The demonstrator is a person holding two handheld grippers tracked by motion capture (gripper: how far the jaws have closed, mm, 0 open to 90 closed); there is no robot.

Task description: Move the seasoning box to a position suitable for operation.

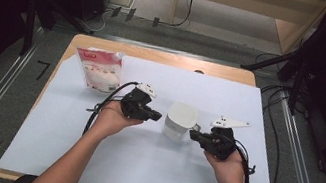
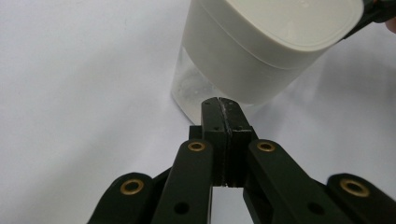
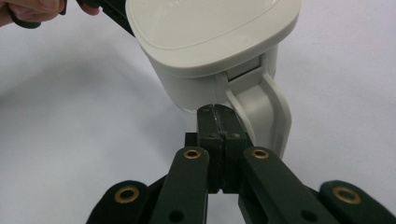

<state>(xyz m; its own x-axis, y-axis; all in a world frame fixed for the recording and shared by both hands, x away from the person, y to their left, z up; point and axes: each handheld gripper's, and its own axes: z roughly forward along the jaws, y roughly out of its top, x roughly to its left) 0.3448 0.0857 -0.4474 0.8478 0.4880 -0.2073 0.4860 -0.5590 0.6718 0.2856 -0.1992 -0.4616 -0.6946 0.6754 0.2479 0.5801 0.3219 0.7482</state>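
On the far left of the counter (image 1: 77, 48) lies a flat bag (image 1: 101, 69) with a red label and a picture of white food on it. It lies on a big white sheet (image 1: 138, 163) that covers most of the counter top. The bag is well apart from both hands.

Next comes the person's left hand (image 1: 113, 117). It holds the left tool (image 1: 155, 116), which points to the right at a white jug (image 1: 180, 121). In the left gripper view the two black jaws of the left tool (image 2: 219, 106) are pressed flat together, with nothing between them. Their tips are just beside the low, see-through part of the jug (image 2: 254, 56), and I cannot tell if they touch it.

The jug stands upright on the sheet, in the middle, between the two tools. It has a flat white lid (image 3: 210, 32) on top and a handle (image 3: 266, 114) on the side that faces the right hand.

On the right is the right hand (image 1: 227, 168), holding the right tool (image 1: 192, 134), which points left at the jug. In the right gripper view its jaws are clenched tight too, and they grip nothing. The tips of the right tool (image 3: 217, 112) sit just beside the handle, close under the lid.

A black cable (image 1: 96, 110) hangs from the left tool.
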